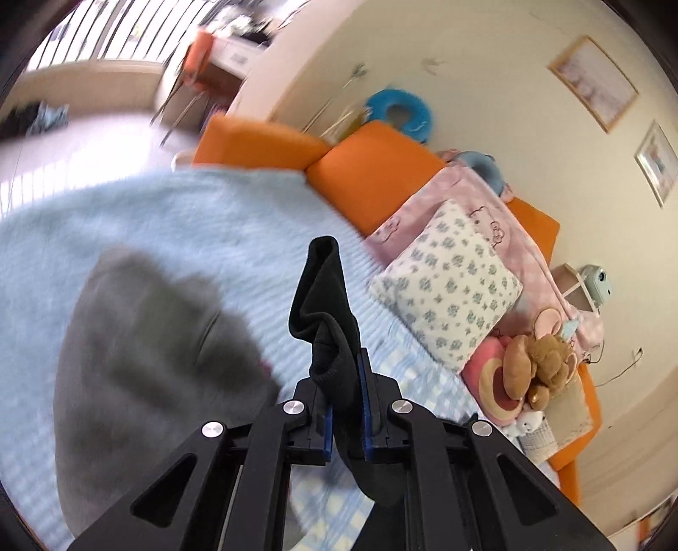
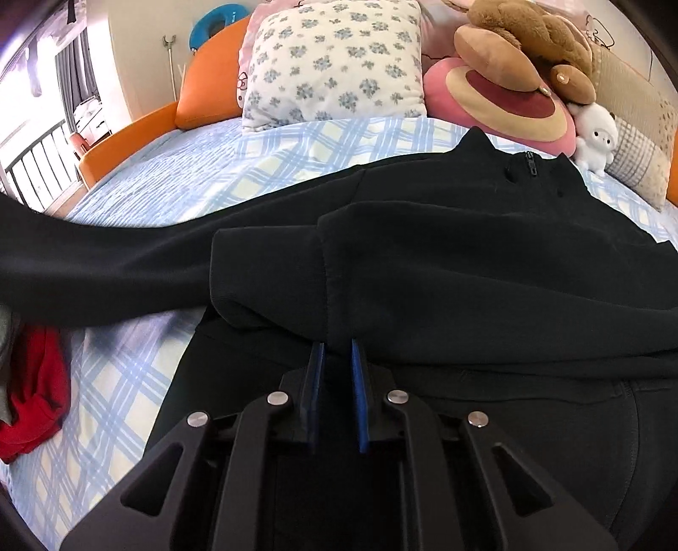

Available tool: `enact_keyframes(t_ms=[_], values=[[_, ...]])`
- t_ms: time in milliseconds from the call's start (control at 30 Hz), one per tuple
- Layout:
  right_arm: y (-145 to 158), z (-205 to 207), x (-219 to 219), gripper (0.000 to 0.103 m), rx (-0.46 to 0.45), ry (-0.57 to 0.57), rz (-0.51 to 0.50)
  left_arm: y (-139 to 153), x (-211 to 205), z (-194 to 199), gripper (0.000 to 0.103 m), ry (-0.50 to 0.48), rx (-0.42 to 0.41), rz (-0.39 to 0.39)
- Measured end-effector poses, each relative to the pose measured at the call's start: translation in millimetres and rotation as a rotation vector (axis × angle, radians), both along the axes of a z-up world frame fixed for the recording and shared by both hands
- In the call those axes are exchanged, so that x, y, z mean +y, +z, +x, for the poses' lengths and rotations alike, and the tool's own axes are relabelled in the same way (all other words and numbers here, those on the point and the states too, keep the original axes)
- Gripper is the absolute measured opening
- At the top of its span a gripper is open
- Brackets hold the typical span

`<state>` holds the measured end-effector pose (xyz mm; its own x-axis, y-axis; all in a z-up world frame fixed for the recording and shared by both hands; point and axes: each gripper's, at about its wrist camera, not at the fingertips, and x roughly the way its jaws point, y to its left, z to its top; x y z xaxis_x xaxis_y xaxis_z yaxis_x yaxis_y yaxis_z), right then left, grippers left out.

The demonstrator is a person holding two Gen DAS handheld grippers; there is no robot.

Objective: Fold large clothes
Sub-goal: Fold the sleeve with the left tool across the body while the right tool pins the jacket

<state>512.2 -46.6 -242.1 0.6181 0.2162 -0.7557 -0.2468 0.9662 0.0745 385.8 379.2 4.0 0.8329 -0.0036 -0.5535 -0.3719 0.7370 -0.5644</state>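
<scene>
Both grippers clamp my black zip sweatshirt [image 2: 466, 262]: left gripper [image 1: 343, 377] lifts the cuff [image 1: 324, 296], right gripper [image 2: 337, 360] pins the fold on the bed [image 2: 296, 144].

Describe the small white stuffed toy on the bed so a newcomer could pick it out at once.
Start at the blue checked bedsheet and look to its head, where cushions pile up. Beside the round pink cushion, under the brown teddy bear, sits the white stuffed toy. It is the smallest thing there and the only all-white one.

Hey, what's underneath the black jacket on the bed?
Under the black jacket lies the blue plaid sheet, showing around its edges. Anything directly beneath the jacket is covered and cannot be seen.
</scene>
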Motion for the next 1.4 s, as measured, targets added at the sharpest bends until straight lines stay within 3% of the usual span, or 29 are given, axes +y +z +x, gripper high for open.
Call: enact_keyframes(t_ms=[133,367,500,667,800,967,1100,1200,1400], values=[[-1.3,-4.9,8.0,0.014,-0.025,0.002,-0.072,48.4,-28.6,33.6,0.014,-0.033,-0.035,0.090],[-4.0,-4.4,8.0,0.014,-0.036,0.005,-0.076,114.9,-119.8,96.6,0.013,-0.143,-0.053,0.210],[-4.4,-4.5,9.8,0.014,-0.041,0.005,-0.086,150.6,-207.1,125.8,0.013,-0.224,-0.089,0.291],[-4.7,-2.4,5.5,0.015,-0.030,0.008,-0.054,157.9,-329.6,156.5,0.013,-0.320,-0.093,0.372],[-4.9,-1.3,2.6,0.015,-0.024,0.008,-0.031,124.5,-437.3,180.4,0.013,-0.411,-0.079,0.484],[-4.9,1.1,-1.4,0.015,-0.017,0.009,-0.004,44.0,-548.0,199.8,0.013,-0.510,0.000,0.499],[-5.3,1.6,-2.1,0.015,-0.015,0.009,0.003,-18.2,-622.9,194.6,0.013,-0.604,0.013,0.586],[-5.4,2.6,-5.6,0.015,-0.010,0.011,0.025,-56.2,-658.1,189.8,0.012,-0.669,0.066,0.562],[-6.3,3.2,-10.8,0.015,-0.002,0.013,0.055,-110.7,-713.6,179.6,0.012,-0.731,0.112,0.617]])
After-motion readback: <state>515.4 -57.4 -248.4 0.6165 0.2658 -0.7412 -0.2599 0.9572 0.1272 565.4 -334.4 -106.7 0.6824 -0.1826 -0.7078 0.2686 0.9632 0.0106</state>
